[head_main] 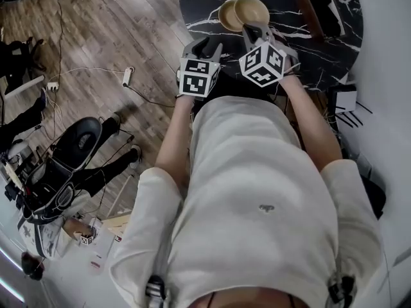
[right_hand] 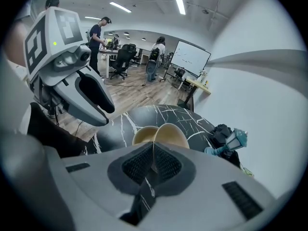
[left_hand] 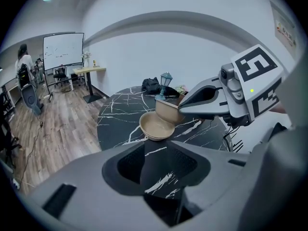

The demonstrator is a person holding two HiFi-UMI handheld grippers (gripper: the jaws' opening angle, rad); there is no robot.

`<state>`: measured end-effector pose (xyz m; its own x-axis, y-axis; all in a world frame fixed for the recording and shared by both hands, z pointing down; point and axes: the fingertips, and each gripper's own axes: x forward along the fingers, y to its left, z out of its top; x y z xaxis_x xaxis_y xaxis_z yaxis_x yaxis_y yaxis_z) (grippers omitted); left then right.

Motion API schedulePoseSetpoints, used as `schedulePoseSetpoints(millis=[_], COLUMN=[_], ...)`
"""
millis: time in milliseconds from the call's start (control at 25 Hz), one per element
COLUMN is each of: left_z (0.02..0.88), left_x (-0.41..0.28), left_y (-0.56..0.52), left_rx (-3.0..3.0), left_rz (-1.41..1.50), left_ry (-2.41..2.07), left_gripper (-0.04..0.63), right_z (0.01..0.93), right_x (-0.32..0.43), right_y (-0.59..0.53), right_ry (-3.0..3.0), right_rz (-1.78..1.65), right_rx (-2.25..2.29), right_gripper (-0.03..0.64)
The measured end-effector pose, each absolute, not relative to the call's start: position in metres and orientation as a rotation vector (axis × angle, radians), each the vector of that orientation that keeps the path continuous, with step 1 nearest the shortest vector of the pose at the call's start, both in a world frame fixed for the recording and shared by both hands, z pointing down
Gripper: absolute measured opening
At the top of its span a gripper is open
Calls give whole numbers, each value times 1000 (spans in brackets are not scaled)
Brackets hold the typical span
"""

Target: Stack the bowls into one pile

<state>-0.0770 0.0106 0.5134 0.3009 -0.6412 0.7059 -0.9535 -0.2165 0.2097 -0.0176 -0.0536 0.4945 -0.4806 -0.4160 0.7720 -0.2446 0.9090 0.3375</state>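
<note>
Fingers (right_hand: 137,166) of right gripper (right_hand: 153,150) pinch a tilted tan bowl (right_hand: 172,134) by its rim — left gripper (left_hand: 158,148) gapes, empty.

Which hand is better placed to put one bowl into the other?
Right. The right tool is shut on the tilted bowl's rim, beside the other bowl; the left tool is open and empty.

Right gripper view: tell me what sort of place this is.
Probably an open-plan office or lab: a whiteboard on a stand, black office chairs behind the people standing about, and long ceiling strip lights overhead.
</note>
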Motion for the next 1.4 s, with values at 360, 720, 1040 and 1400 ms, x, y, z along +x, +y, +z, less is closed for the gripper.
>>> schedulePoseSetpoints(millis=[360,720,1040,1400], left_z=[517,522,528,532], left_x=[-84,-88,-90,-92], left_y=[24,27,27,27], left_rx=[1901,1874,1851,1829], left_rz=[629,616,596,596], left_ry=[-1440,-1446,-1455,-1456], left_gripper=[132,132,132,132], right_z=[504,514,524,538], right_x=[-28,-34,-37,-36], right_y=[-44,-40,-40,-38], right_ry=[-2099,-2089,-2072,-2048], right_rz=[-228,-230,-232,-217], right_rx=[415,381,366,335], right_gripper=[6,8,9,15])
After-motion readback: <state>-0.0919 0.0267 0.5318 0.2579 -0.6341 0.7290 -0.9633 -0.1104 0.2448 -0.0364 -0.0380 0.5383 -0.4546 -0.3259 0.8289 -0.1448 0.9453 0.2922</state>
